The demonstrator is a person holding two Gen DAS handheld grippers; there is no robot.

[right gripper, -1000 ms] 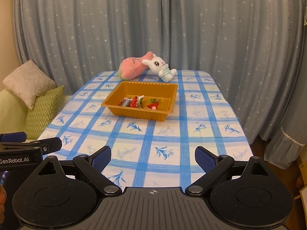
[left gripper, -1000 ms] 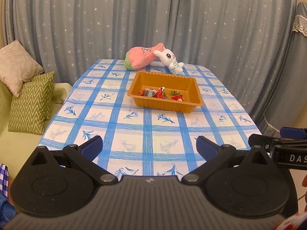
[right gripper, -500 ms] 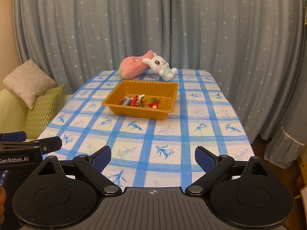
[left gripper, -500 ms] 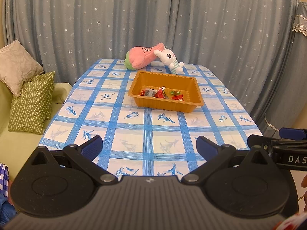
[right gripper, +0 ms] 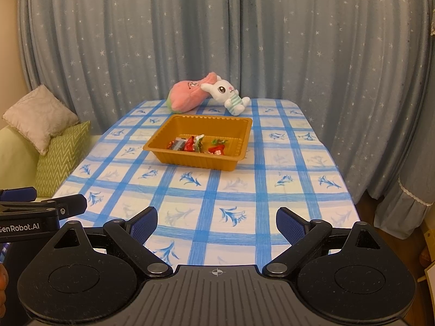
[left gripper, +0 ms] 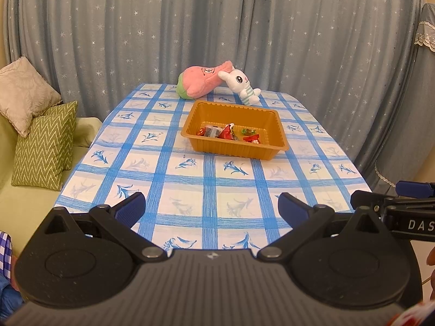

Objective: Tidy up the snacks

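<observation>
One table [left gripper: 163, 179] stretches away from me under a blue-checked cloth, its long axis running near to far toward one starry grey-blue curtain [left gripper: 217, 27]. On the left sit two cushions, a beige one [left gripper: 24, 92] leaning on a green zigzag one [left gripper: 44, 146]. At the far end of the table lie two plush toys, touching: a pink one [left gripper: 202, 81] on its side and a white rabbit [left gripper: 240, 85] leaning against it on the right. One orange tray [left gripper: 274, 142] rests on the cloth just near of the toys, roughly mid-table; from the left wrist view its long axis runs left to right, slightly skewed so that the right end sits nearer to me. Inside it, gathered along the near wall, lie the snacks [left gripper: 229, 133]: I count about five small wrapped pieces, mostly red with one green, though they overlap and the exact number is hard to tell. My left gripper [left gripper: 212, 207] hovers over the near edge of the table with its blue pads spread wide and holding nothing. My right gripper [right gripper: 216, 222] hangs just beside it on the right, likewise spread wide and carrying nothing, both well apart from the tray.
</observation>
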